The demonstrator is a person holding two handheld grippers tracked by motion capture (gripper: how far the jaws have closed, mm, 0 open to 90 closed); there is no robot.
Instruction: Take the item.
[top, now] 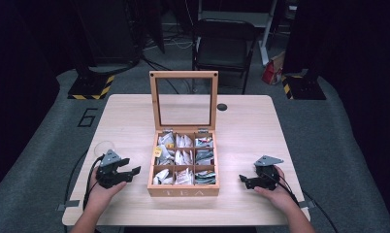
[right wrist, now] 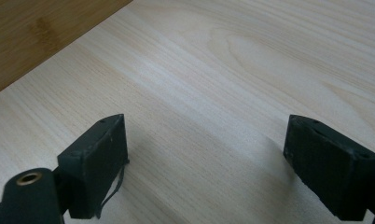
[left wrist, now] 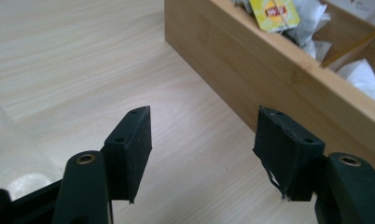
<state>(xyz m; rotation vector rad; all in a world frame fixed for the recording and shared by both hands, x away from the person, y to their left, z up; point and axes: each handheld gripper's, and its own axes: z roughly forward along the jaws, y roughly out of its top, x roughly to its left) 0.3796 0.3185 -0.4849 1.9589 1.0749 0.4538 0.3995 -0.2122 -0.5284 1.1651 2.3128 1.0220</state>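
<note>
High view gives us the whole counter [top: 241, 121]: a wooden tea box [top: 183, 190] sits near the front edge at the middle, its glass lid standing upright behind nine compartments stuffed with tea bags [top: 184, 157]. The left tool [top: 131, 172] is just off the box's left side, tipped up off the counter and aimed at the box wall; the hand cups it from below, forearm coming in from the front edge. Behind it, a clear round lid [top: 105, 146] lies close to the left edge. The right tool [top: 244, 181] rests low toward the front right corner, pointed at the box but well apart from it, hand wrapped around the back.

Left gripper view brings what the overhead can't: a yellow tea tag [left wrist: 274, 13] poking out of the near compartment, and the box's side wall running right past the right-hand pad [left wrist: 281, 154]. Jaws apart, nothing between them, just bare counter.

Right gripper view is low over the wood grain, a corner of the box at upper left. Jaws wide apart, nothing between them.
</note>
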